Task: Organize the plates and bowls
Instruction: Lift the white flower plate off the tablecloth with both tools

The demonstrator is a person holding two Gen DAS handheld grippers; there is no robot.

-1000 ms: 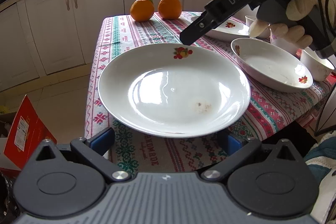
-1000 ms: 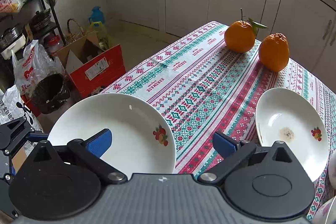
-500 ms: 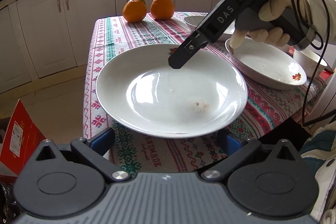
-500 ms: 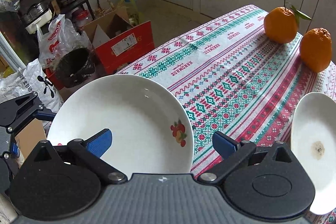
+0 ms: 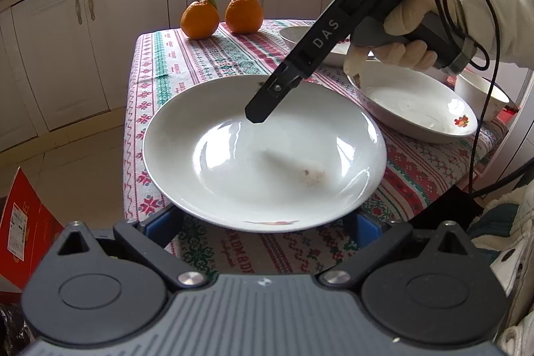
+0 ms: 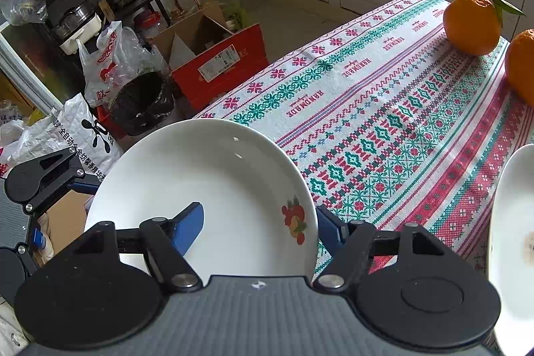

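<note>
A white deep plate (image 5: 263, 152) with a fruit print lies at the table's near edge; it also shows in the right wrist view (image 6: 213, 199). My left gripper (image 5: 263, 222) is open, its blue fingers under the plate's near rim on either side. My right gripper (image 6: 260, 229) is open with its jaws astride the plate's far rim, one blue finger (image 6: 188, 227) inside the plate and one outside. In the left wrist view the right gripper's black finger (image 5: 267, 102) reaches down over the plate. A second white plate (image 5: 414, 109) lies to the right.
Two oranges (image 5: 220, 15) stand at the far end of the patterned tablecloth (image 6: 383, 122). A third plate (image 5: 300, 35) and a small white bowl (image 5: 484, 95) lie behind the right gripper. A red carton (image 6: 213, 62), bags and a bin stand on the floor.
My right gripper has come down over the near plate, and its fingers now straddle the rim. The left gripper has stayed under the plate's near edge.
</note>
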